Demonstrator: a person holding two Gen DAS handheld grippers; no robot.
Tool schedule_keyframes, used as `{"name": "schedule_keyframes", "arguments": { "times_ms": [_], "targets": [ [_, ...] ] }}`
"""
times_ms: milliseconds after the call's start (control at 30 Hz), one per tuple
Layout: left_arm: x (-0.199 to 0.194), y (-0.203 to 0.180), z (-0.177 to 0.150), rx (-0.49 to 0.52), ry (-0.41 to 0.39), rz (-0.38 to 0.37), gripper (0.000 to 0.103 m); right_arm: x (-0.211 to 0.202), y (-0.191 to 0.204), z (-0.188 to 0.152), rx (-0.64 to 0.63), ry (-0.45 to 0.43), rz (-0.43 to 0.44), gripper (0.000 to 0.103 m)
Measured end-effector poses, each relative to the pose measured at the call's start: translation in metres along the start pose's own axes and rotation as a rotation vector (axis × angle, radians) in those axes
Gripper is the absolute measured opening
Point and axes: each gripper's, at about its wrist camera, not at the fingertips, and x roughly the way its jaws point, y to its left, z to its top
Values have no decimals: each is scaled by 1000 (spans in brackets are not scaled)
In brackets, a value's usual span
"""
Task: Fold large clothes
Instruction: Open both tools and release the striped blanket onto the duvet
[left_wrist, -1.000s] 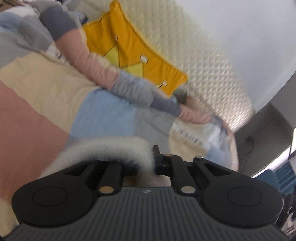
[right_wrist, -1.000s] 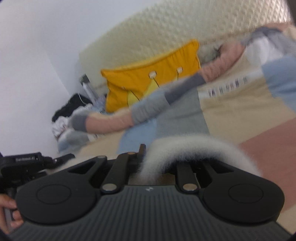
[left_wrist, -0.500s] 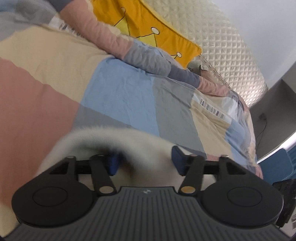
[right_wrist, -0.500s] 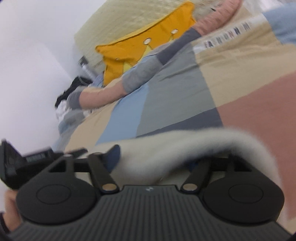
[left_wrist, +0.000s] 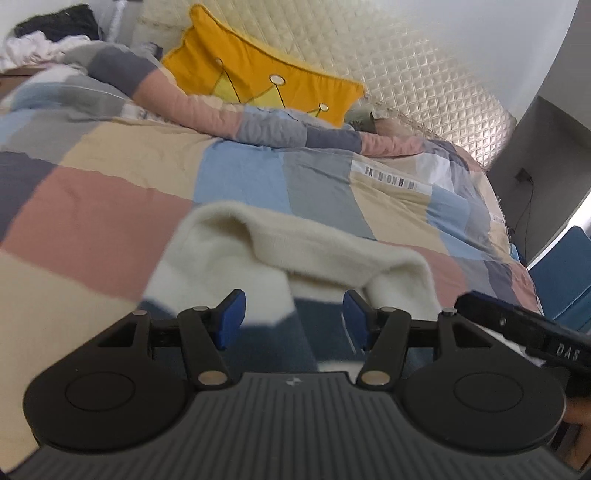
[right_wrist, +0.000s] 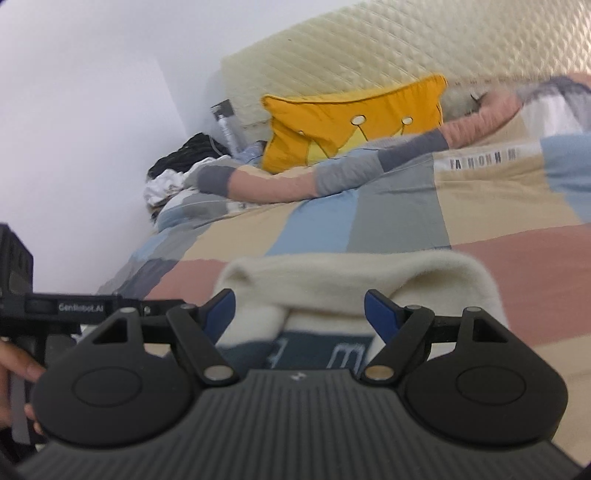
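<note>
a fluffy cream sweater (left_wrist: 295, 254) lies folded on the near patchwork quilt (left_wrist: 122, 206). left gripper (left_wrist: 293, 314) and right gripper (right_wrist: 299, 314) gape wide, empty. only the right view shows its navy lettering (right_wrist: 314, 354).

Left gripper (left_wrist: 293, 314) body: matte black, ribbed grey-black deck at 6 o'clock, small pale emblem at its top centre.
Left gripper discs: two round black housings, at 8 and 4 o'clock.
Left gripper linkage: black arms with brass-coloured and silver pivot pins.
Left gripper pads (left_wrist: 231, 317): blue.
Right gripper (right_wrist: 299, 314) body: same black build, ribbed deck, blue pads (right_wrist: 380, 314).
Markings: white lettering on the black bar at 9 o'clock in the right wrist view; "DAS" at 4 o'clock in the left.
</note>
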Motion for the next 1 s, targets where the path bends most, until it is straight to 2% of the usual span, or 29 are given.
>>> {"name": "schedule_keyframes", "arguments": {
  "times_ms": [167, 367, 467, 600, 767, 900, 1000],
  "targets": [
    [-76, -12, -25, 1, -7, 27, 64, -54, 34, -15, -18, -11, -34, 79],
    [-142, -6, -65, -22, 54, 55, 64, -106, 62, -39, -2, -18, -97, 79],
    [-166, -3, -84, 3, 64, 166, 64, -126, 74, -61, -36, -17, -98, 79],
    [-185, 9, -107, -45, 94, 178, 64, -139, 76, -85, -19, 20, -109, 79],
    [-193, 31, -125, -82, 143, 240, 64, -151, 66, -118, 30, 45, -118, 79],
    [-195, 52, -135, -91, 172, 339, 64, -149, 69, -146, -39, 96, -157, 79],
    [-195, 70, -142, -111, 210, 386, 64, -142, 79, -159, -109, 138, -125, 79]
  ]
}}
